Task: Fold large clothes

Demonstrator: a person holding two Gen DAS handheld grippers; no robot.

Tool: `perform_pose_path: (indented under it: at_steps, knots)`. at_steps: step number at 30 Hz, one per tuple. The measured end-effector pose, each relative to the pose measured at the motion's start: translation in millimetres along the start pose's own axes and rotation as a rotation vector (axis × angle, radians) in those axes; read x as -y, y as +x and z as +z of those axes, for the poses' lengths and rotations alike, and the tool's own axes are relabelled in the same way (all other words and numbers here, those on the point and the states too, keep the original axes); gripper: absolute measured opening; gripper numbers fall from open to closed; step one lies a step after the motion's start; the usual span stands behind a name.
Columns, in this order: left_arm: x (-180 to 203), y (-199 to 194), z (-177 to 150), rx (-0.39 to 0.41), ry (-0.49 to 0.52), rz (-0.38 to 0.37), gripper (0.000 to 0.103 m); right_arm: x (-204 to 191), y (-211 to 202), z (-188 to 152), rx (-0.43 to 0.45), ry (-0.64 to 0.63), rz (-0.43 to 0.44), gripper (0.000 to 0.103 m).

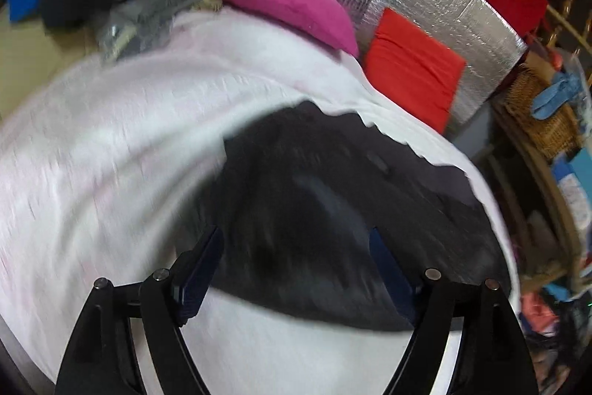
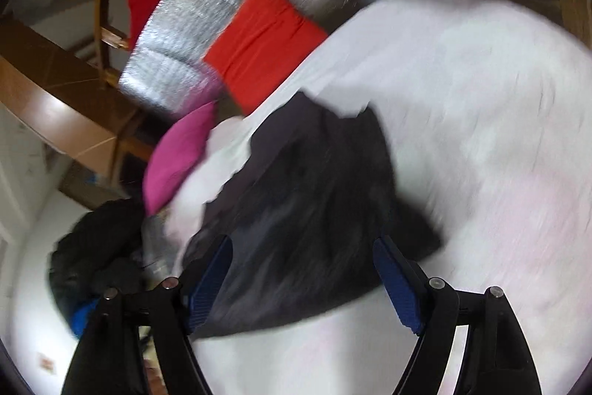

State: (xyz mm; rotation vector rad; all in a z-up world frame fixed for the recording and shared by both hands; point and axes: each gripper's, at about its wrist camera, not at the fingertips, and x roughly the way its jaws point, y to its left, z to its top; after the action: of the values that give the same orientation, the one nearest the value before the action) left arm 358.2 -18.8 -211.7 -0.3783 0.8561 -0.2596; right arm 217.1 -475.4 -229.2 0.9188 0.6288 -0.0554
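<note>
The dark garment (image 1: 333, 195) lies on a white sheet (image 1: 111, 143) that covers what looks like a bed, spread low and flat in a rough folded block. It is near-black to charcoal, with a faint grey sheen across the middle. Its far edge shows as a ragged, wavy line against the sheet in the left wrist view; in the right wrist view the dark garment (image 2: 314, 202) has a squarer far corner and a flap jutting to the right.

The left claw (image 1: 296, 265) stands wide, its blue pads apart over the near edge of the garment with nothing pinched between them. The right claw (image 2: 303, 276) is wide too, pads spread either side of the cloth's near part and not pressing on it.

Far off, a magenta pillow (image 1: 288, 2) rests on the sheet, with an orange-red cushion (image 1: 414, 69) to its right against a silver quilted panel (image 1: 425, 6). A dark heap of clothes (image 2: 96, 254) sits at the left of the bed.

Both views are heavily smeared by motion, so seams, sleeves or collar cannot be made out, nor what kind of garment it is. Its near edge is hidden behind the claw fingers, and the sheet's near part is cut off by the frame
</note>
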Motion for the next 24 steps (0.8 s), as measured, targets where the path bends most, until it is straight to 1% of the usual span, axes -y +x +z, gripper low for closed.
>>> perform_pose_path:
  at_steps: [2,3,6,9,11,12,15,17,19,22,24]
  knots:
    - [-5.6,0.9,-15.6,-0.035,-0.04,-0.027,0.084,0.4,3.5,-18.9,-0.03,0.043,0.05,0.082]
    - [-9.9,5.6,-24.6,-0.077,-0.076,-0.058,0.084,2.4,8.8,-30.5,-0.056,0.075,0.071,0.082]
    - [-15.9,20.3,-34.2,-0.148,-0.156,-0.118,0.084,9.9,28.5,-53.1,-0.11,0.164,0.089,0.082]
    - [-19.2,32.8,-33.6,-0.151,-0.212,-0.139,0.084,15.7,49.6,-59.5,-0.135,0.221,0.075,0.082]
    - [-21.6,41.6,-31.6,-0.143,-0.256,-0.155,0.084,18.6,58.3,-58.7,-0.116,0.249,0.07,0.082]
    - [-22.0,45.5,-30.4,-0.14,-0.273,-0.166,0.085,19.6,63.4,-56.8,-0.091,0.259,0.063,0.082]
    - [-24.9,58.3,-28.9,-0.142,-0.317,-0.172,0.088,27.5,78.6,-53.1,-0.068,0.309,0.055,0.082]
    - [-26.3,67.4,-29.1,-0.147,-0.352,-0.185,0.089,33.6,86.2,-49.4,-0.045,0.353,0.056,0.082]
    - [-29.6,73.8,-29.7,-0.133,-0.397,-0.204,0.089,36.2,90.3,-44.7,-0.01,0.377,0.064,0.083]
    - [-30.6,81.2,-29.0,-0.119,-0.422,-0.219,0.089,32.3,98.4,-36.3,0.03,0.373,0.064,0.083]
    - [-32.2,87.3,-30.2,-0.123,-0.441,-0.223,0.089,31.9,107.5,-32.6,0.048,0.373,0.045,0.083]
